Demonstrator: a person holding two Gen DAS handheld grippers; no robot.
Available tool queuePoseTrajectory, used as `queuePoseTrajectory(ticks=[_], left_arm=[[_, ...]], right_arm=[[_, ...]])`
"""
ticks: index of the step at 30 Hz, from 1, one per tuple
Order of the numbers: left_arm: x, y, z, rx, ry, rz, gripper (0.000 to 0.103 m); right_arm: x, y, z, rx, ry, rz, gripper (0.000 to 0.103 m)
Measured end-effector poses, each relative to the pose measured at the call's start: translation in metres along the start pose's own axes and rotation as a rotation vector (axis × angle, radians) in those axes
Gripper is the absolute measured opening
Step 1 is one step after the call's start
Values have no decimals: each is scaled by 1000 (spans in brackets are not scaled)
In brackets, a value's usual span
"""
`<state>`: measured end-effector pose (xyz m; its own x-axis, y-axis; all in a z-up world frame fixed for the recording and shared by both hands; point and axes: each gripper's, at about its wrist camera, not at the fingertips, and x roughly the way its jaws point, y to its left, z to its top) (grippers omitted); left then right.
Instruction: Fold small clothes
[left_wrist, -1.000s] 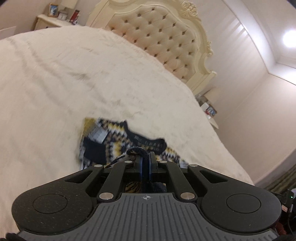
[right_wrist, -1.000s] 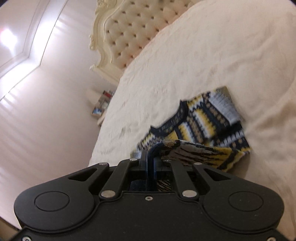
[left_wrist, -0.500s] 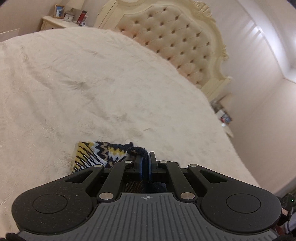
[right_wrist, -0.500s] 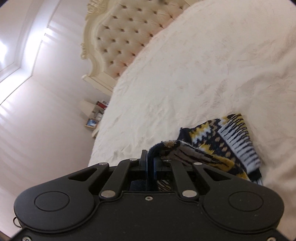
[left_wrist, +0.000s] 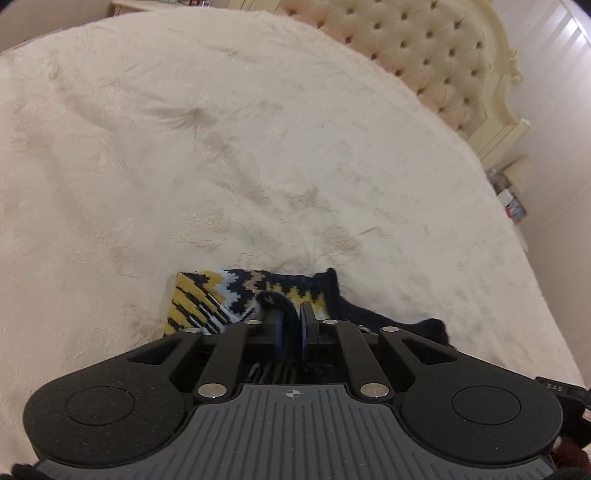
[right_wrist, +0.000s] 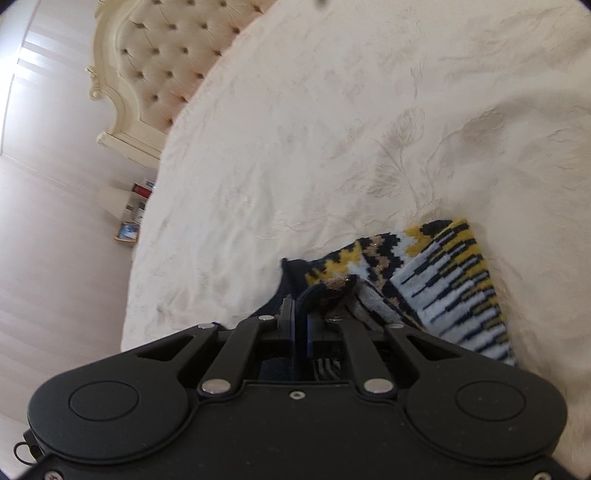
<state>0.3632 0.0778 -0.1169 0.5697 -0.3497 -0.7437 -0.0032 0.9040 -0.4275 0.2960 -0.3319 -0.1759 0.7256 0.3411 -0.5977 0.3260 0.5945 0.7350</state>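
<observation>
A small knitted garment (left_wrist: 207, 299) with a yellow, black, white and navy pattern lies on the cream bedspread (left_wrist: 258, 147), just in front of both grippers. My left gripper (left_wrist: 290, 314) is shut on a dark navy edge of the garment, low over the bed. In the right wrist view the garment (right_wrist: 443, 280) spreads to the right. My right gripper (right_wrist: 298, 314) is shut on another navy and brown edge of it. The part under the grippers is hidden.
A tufted cream headboard (left_wrist: 443, 55) stands at the far end of the bed, also in the right wrist view (right_wrist: 166, 62). A nightstand with small items (right_wrist: 129, 210) stands beside the bed, near the pale wall. The bed's edge (right_wrist: 136, 258) runs at the left.
Both grippers have come down and forward with the garment, laying the lifted part over the rest. The garment now lies lower and more compact on the bed.
</observation>
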Motion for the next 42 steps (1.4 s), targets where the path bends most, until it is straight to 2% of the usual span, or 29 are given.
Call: queuePoseTrajectory(ticks=[1,4,6,7,8,10,12,15,19,26,31,32,34,38,40,42], left_arm=[[5,2,2,-4,8,7,28],[8,6,7,-7,-26,30,49],[6,9,11,-6,-40,33,62],[5,10,14,-4,-44,31,67],[3,10,16,2,-47,32,67],[-3,7,18,25,-55,38,68],[-8,1,18,63,-52,46,71],[-14,-14,13,151,-26,72,73],[-16,-37,-10,294,30,106,76],[-2,-64,-70,504,166,139,76],[13,-40,-88,520,240,253,76],[14,-32,-89,514,244,254,76],[14,-24,-89,519,247,233,76],[18,-26,-89,515,255,237,77],[21,-26,-90,501,262,238,81],[24,-28,-90,501,271,238,84]], right_arm=[[5,0,2,-10,4,-9,20],[15,2,5,-48,20,-42,23],[20,5,6,-76,26,-58,34],[20,5,7,-88,26,-59,47],[20,5,7,-98,24,-58,57],[19,7,9,-114,13,-59,64],[16,10,12,-133,4,-71,65],[10,18,11,-191,-17,-93,75],[2,33,0,-304,-1,-131,76],[6,63,-55,-633,151,-221,76],[12,65,-94,-878,244,-307,76],[14,61,-96,-905,253,-335,76],[12,46,-92,-908,246,-398,76],[4,24,-72,-798,220,-434,74],[1,20,-66,-778,216,-438,74],[-5,19,-57,-725,208,-404,74]])
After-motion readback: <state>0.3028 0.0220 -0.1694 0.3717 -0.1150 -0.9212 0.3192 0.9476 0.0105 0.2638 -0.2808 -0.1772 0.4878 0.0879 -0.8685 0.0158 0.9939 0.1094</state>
